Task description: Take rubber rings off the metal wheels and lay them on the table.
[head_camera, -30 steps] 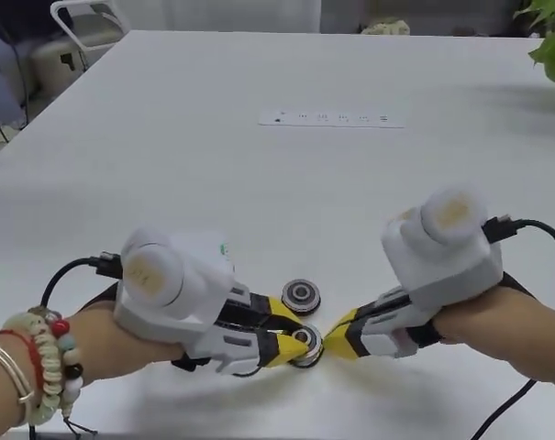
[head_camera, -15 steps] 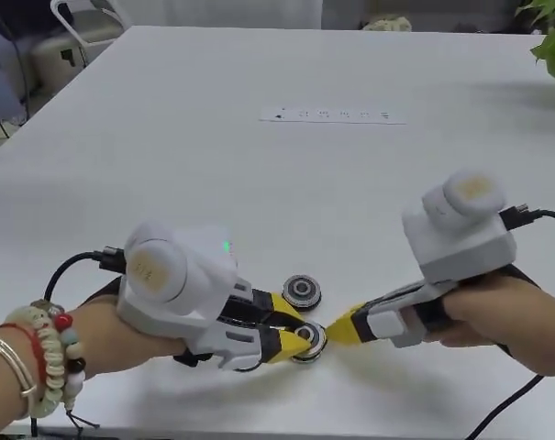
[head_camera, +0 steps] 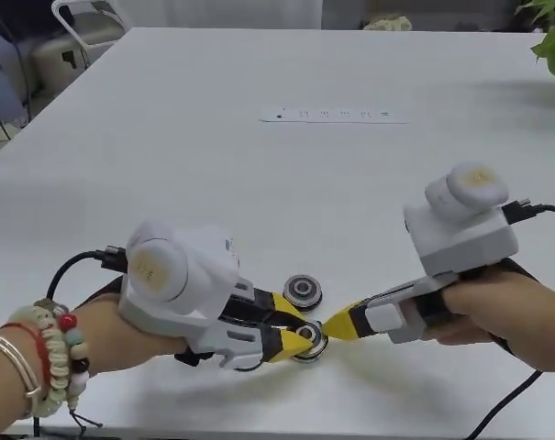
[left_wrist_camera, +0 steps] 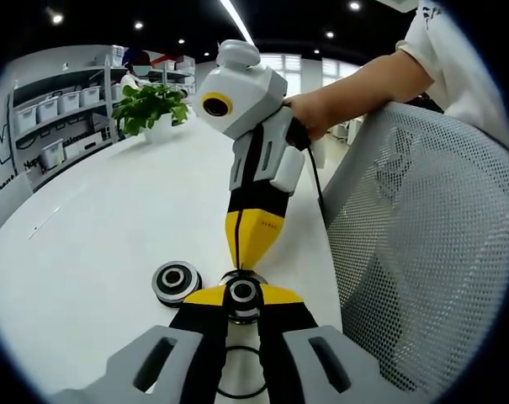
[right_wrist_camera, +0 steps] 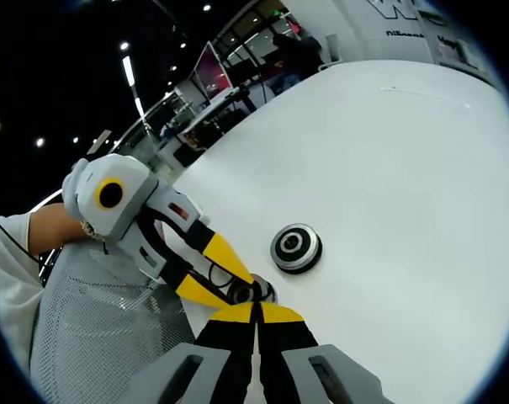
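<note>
Left gripper (left_wrist_camera: 241, 296): closed round one metal wheel (head_camera: 310, 340) at the near edge of the table (head_camera: 259, 183), bracing it for stripping. Right gripper (right_wrist_camera: 256, 308): tips pressed together at that wheel's rim, likely to catch the rubber ring (grip on it not discernible). Second wheel (head_camera: 301, 291) just beyond, untouched.

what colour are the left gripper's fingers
Yellow tips on black fingers, clearest in the left gripper view.

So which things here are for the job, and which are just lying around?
For the job: the left tongs, gripping one metal wheel; the right tongs, tips at that wheel; the second wheel on the table.
Just lying around: the white power strip, the plant, the mesh chair.
</note>
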### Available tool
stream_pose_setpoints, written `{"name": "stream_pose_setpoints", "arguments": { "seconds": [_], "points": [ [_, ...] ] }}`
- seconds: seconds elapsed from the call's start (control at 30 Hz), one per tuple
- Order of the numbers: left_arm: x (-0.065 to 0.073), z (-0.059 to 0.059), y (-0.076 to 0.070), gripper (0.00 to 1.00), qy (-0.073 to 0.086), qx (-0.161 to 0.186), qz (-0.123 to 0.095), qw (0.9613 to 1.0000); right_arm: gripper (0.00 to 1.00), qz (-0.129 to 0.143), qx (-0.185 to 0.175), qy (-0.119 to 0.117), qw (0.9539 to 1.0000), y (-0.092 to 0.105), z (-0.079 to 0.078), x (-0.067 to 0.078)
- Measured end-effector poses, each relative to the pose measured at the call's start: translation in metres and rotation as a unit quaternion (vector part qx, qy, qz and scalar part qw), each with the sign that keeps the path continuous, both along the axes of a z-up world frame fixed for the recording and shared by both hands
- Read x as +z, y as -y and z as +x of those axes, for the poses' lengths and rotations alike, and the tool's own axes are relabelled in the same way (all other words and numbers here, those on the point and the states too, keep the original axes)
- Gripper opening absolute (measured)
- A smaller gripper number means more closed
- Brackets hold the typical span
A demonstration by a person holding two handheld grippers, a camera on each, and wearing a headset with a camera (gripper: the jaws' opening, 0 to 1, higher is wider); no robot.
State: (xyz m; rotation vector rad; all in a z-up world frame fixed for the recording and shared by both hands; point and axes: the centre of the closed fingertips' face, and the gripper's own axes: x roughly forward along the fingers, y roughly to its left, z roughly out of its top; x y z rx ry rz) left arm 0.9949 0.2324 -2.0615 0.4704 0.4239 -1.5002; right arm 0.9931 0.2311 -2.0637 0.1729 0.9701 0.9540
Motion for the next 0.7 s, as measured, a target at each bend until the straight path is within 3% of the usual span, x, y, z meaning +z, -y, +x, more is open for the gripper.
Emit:
{"name": "stream_pose_setpoints", "arguments": {
  "seconds": [0.2, 0.37, 0.43, 0.47, 0.5, 0.53, 0.6, 0.7],
  "points": [
    [0.000, 0.000, 0.000, 0.08, 0.002, 0.000, 0.002, 1.0000, 0.00, -0.002, 0.008, 0.011, 0.9999, -0.001, 0.002, 0.001],
    [0.000, -0.001, 0.000, 0.08, 0.002, -0.002, 0.001, 1.0000, 0.00, 0.015, 0.015, 0.010, 0.9997, -0.006, 0.000, 0.006],
    [0.000, -0.001, 0.001, 0.08, 0.002, -0.001, 0.000, 1.0000, 0.00, 0.073, 0.023, 0.012, 0.9970, -0.021, -0.002, 0.024],
    [0.000, -0.001, 0.001, 0.08, 0.003, 0.000, 0.000, 1.0000, 0.00, 0.086, 0.011, 0.013, 0.9961, -0.025, 0.002, 0.032],
    [0.000, 0.000, 0.001, 0.08, 0.002, 0.002, 0.000, 1.0000, 0.00, 0.030, 0.026, 0.027, 0.9988, -0.015, 0.002, 0.021],
    [0.000, 0.000, 0.001, 0.08, 0.002, 0.002, -0.001, 1.0000, 0.00, 0.024, 0.034, 0.048, 0.9980, -0.016, 0.002, 0.019],
    [0.000, 0.000, 0.001, 0.08, 0.002, 0.003, -0.001, 1.0000, 0.00, 0.034, 0.018, 0.019, 0.9991, -0.015, 0.003, 0.014],
    [0.000, 0.000, 0.001, 0.08, 0.002, 0.003, -0.001, 1.0000, 0.00, 0.020, 0.006, 0.026, 0.9995, -0.005, 0.006, 0.011]
  ]
}}
